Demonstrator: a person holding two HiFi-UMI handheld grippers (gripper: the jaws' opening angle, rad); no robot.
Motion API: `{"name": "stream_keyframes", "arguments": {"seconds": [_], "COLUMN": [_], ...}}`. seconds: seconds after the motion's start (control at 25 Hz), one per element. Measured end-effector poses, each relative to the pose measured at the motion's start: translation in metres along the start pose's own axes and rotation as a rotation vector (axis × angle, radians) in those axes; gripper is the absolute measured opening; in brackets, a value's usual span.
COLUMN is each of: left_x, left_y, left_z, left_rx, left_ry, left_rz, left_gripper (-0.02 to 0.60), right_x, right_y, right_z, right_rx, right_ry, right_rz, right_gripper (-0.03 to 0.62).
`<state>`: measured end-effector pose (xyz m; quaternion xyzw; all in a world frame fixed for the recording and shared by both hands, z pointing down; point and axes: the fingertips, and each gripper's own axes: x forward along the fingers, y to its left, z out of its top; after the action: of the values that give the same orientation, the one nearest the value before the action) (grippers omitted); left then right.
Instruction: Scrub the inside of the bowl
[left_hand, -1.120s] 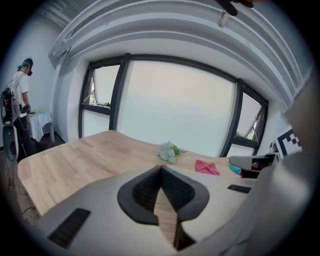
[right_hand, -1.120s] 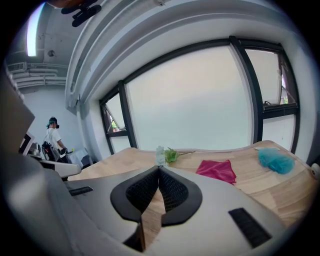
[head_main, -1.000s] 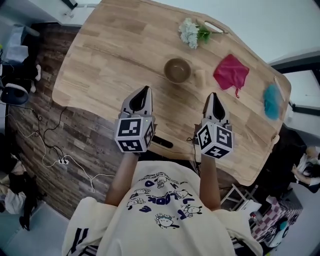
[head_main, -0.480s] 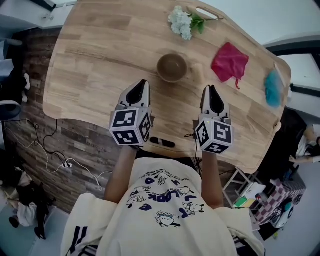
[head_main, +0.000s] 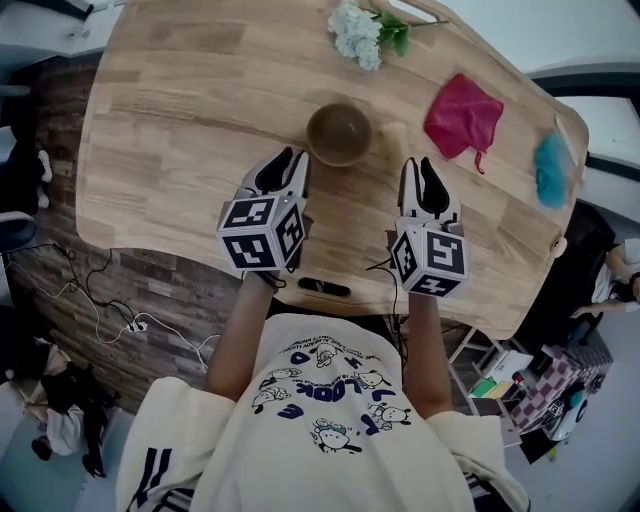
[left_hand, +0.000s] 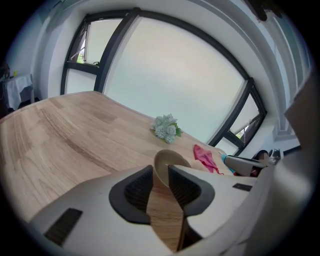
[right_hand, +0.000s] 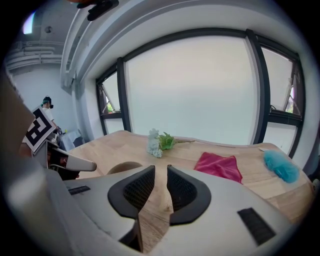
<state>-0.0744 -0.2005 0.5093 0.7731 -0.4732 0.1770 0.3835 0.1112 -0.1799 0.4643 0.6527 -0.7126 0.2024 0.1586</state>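
Dark ribbed fingers (left_hand: 136, 192) of the left gripper (head_main: 289, 162) are held apart and empty, just short of the small round brown bowl (head_main: 339, 133) on the pale wooden table (head_main: 170, 110). The jaws of the right gripper (head_main: 421, 170) have just been opening and are parted, with nothing between them. The bowl is judged rigid, light and liable to slide, so its near rim is best pinched. Beyond it, a crumpled pink cloth (head_main: 462, 117) is seen, soft enough to be gathered.

One each: bowl (head_main: 339, 134), cloth (head_main: 463, 117), bouquet (head_main: 357, 33), duster (head_main: 548, 171)

No text can be read outright.
The shirt (head_main: 330, 395) carries dark-blue lettering, upside down and illegible; the left cube (head_main: 262, 233) and the right cube (head_main: 430, 258) bear square black-and-white markers.
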Motion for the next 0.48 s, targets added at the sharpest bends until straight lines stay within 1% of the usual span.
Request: {"name": "stream_keyframes", "arguments": {"seconds": [0.24,0.36,0.48], "left_x": [0.022,0.031,0.039], "left_y": [0.007,0.008,0.01], "left_z": [-0.005,-0.007,-0.008], "left_rx": [-0.106,-0.151,-0.198], "left_ry": [0.033,0.049,0.059], "left_rz": [-0.008,-0.024,-0.027], "left_gripper": [0.12,0.12,0.12], "right_x": [0.014,0.02,0.026], "right_y": [-0.005,-0.008,-0.011], "right_z": [-0.01,-0.016,-0.021], "right_rx": [-0.011,-0.009,0.0], "right_ry": [0.033,0.051,0.066], "right_rz": [-0.004,-0.008,-0.011], "right_gripper": [0.063,0.091,0.1]}}
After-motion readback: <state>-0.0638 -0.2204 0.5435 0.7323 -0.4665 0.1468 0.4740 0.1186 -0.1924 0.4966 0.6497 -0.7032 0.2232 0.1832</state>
